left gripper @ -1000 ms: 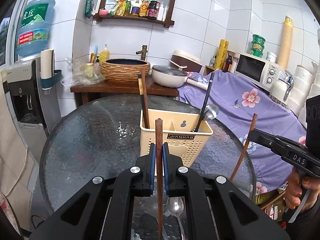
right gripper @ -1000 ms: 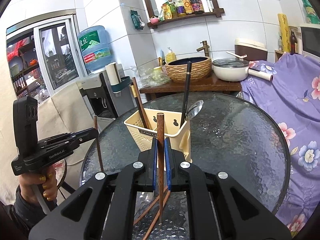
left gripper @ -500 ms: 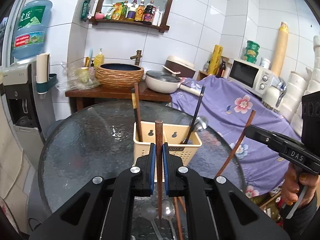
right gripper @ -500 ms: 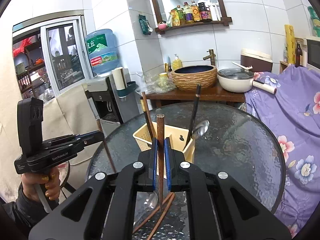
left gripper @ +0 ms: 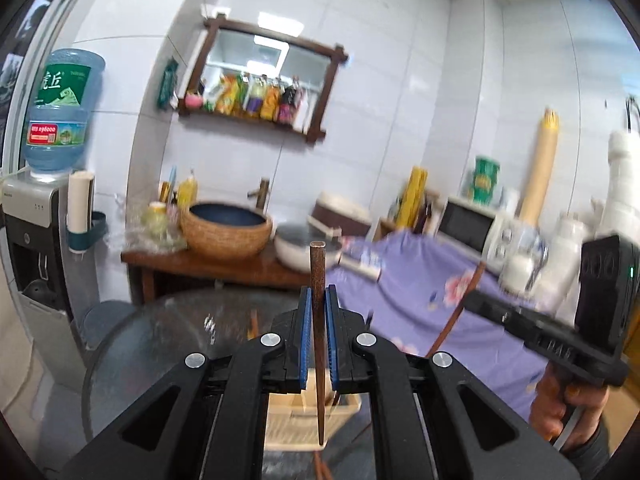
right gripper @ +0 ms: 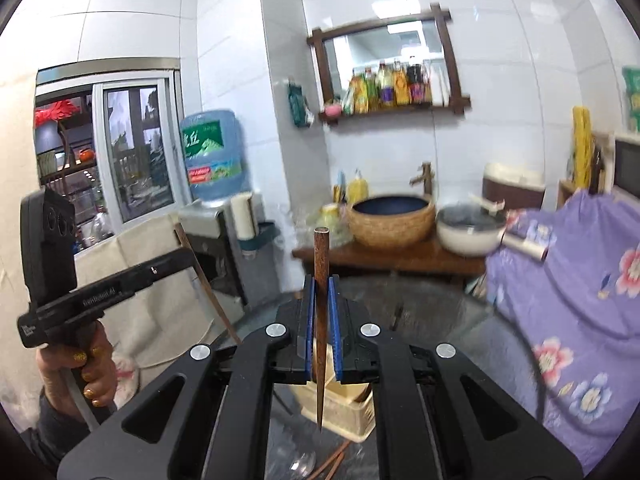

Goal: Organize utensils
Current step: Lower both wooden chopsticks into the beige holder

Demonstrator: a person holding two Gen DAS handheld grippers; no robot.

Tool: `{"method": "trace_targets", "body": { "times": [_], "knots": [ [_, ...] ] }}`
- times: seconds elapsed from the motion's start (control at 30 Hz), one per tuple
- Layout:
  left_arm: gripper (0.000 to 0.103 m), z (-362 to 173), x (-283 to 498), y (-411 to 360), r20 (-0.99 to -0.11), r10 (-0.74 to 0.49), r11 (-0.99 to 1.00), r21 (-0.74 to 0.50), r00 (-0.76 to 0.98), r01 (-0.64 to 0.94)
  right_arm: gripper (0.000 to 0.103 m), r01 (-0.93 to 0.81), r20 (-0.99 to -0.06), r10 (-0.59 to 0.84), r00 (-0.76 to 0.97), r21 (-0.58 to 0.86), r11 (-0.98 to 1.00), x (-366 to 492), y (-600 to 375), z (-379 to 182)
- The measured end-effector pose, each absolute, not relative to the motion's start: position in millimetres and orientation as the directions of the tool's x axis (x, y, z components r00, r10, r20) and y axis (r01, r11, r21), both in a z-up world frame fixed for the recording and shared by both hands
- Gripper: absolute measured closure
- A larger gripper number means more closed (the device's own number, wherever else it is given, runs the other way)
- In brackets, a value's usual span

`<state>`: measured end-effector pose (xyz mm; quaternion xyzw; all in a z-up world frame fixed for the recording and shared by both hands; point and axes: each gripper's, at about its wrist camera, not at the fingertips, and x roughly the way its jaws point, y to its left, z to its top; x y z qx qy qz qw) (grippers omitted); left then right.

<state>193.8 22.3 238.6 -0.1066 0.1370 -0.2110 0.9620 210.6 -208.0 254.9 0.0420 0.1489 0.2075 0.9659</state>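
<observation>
My left gripper (left gripper: 318,304) is shut on a brown chopstick (left gripper: 317,280) held upright, its tip hanging over the cream utensil holder (left gripper: 298,420). My right gripper (right gripper: 320,300) is shut on another brown chopstick (right gripper: 321,264), tip down above the same holder (right gripper: 344,412). Each gripper shows in the other's view, the right one (left gripper: 472,296) and the left one (right gripper: 188,254), both high above the round glass table (left gripper: 160,336). More chopsticks (right gripper: 332,460) and a spoon (right gripper: 300,464) lie on the table near the holder.
A wooden stand (left gripper: 208,264) with a woven basin (left gripper: 226,228) and a white pan (left gripper: 304,248) is behind the table. A purple flowered cloth (right gripper: 568,288) covers the counter to the right, with a microwave (left gripper: 468,224). A water dispenser (left gripper: 40,240) stands at left.
Both grippers have risen well above the table with their chopsticks still gripped. The holder has dropped low in both views, mostly behind the jaws. The frames are blurred by motion.
</observation>
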Motion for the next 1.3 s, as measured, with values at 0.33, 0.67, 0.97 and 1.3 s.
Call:
{"method": "trace_targets", "body": {
  "times": [0.33, 0.67, 0.97, 1.3],
  "knots": [
    [0.096, 242, 241, 16, -0.172, -0.369, 0.906, -0.285, 0.913, 0.313, 0.095, -0.331, -0.212, 0.338, 0.917, 0.072, 0.941, 240, -184, 265],
    [0.096, 194, 258, -1, -0.223, -0.332, 0.93, -0.242, 0.916, 0.278, 0.095, -0.263, -0.253, 0.273, 0.928, 0.074, 0.962, 272, -179, 213],
    [0.096, 142, 266, -17, -0.32, -0.319, 0.944, -0.188, 0.892, 0.271, 0.095, -0.256, -0.333, 0.277, 0.901, 0.105, 0.961, 287, -176, 158],
    [0.096, 109, 273, -19, -0.391, -0.32, 0.946, -0.185, 0.863, 0.267, 0.095, -0.248, -0.37, 0.271, 0.889, 0.109, 0.963, 290, -176, 133]
  ]
}}
